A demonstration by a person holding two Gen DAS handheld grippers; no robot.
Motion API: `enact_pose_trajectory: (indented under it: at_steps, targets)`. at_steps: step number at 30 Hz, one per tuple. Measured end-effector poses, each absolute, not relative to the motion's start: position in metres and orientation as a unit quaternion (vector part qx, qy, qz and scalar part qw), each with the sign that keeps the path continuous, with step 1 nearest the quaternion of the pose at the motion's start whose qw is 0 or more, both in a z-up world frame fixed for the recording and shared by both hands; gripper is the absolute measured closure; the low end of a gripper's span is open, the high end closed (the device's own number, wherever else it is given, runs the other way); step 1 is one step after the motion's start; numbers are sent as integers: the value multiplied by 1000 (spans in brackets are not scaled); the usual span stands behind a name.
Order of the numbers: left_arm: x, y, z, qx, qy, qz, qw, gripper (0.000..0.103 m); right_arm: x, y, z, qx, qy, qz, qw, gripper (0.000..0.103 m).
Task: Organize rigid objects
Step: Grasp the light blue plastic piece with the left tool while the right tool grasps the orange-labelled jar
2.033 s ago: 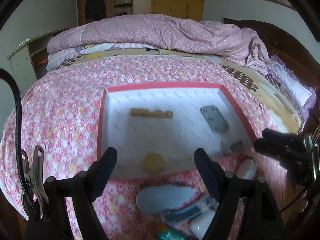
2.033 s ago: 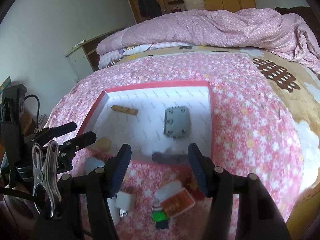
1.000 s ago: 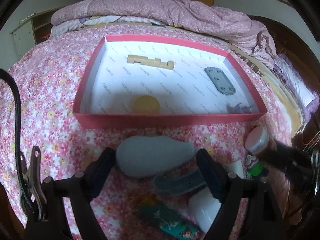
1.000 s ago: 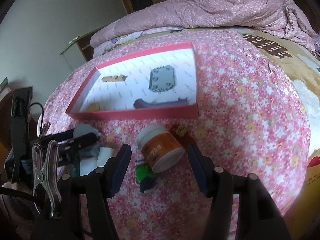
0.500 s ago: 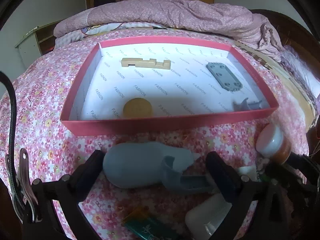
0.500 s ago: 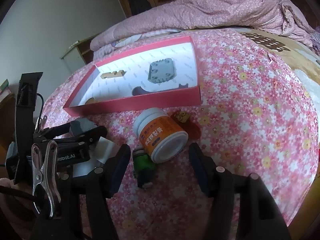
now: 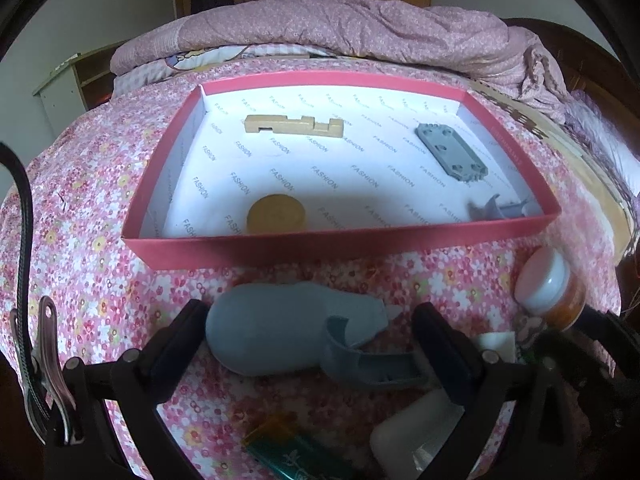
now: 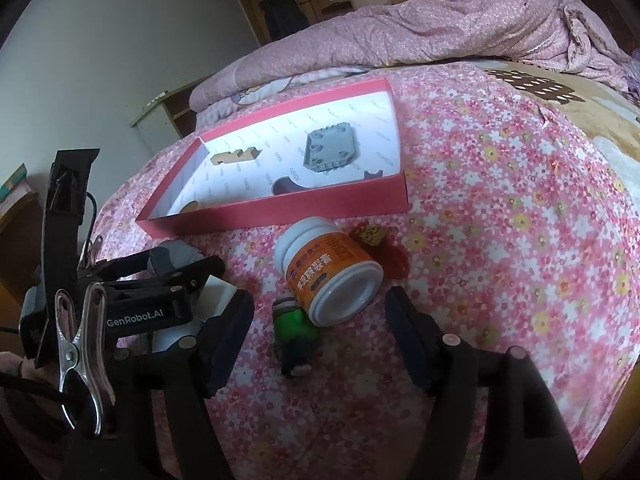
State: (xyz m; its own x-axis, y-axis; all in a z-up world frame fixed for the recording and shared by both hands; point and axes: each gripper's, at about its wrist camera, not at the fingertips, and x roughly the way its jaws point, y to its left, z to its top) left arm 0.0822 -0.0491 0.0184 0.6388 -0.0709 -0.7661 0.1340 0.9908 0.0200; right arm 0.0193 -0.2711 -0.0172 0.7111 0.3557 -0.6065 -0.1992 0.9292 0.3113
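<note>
Lying sideways before the spread, empty right tool (image 8: 320, 334): white-capped orange bottle (image 8: 328, 270).

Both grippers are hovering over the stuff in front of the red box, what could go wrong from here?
1. The left gripper, jaws just opened wide, straddles the grey oval piece overlapped by a curved grey part; closing may catch both.
2. The orange jar lies on its side between the right gripper's opening jaws; it could roll on the soft bedspread.
3. The two grippers work close together and might collide.
</note>
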Motion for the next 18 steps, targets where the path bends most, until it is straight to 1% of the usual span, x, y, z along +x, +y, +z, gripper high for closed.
enact_pose_trajectory:
  at_steps: [4, 6, 7, 9, 13, 16, 18]
  targets:
    - [78, -48, 19, 39, 417, -55, 906, 1, 19, -271, -18, 114, 345, 153, 919, 31]
    - [76, -47, 20, 40, 411, -54, 909, 5, 19, -273, -19, 122, 341, 165, 917, 25]
    - [74, -46, 20, 41, 408, -55, 910, 9, 19, -273, -19, 123, 342, 166, 917, 25]
    - [71, -44, 22, 45, 404, -59, 912, 12, 19, -270, -18, 115, 344, 161, 918, 25]
    - [68, -39, 24, 37, 401, -72, 912, 12, 20, -262, -16, 97, 351, 149, 920, 25]
    - [65, -36, 27, 32, 397, -85, 913, 12, 22, -264, -14, 106, 358, 145, 916, 25]
    - [63, -33, 30, 31, 393, -88, 915, 12, 24, -266, -13, 114, 361, 142, 915, 29]
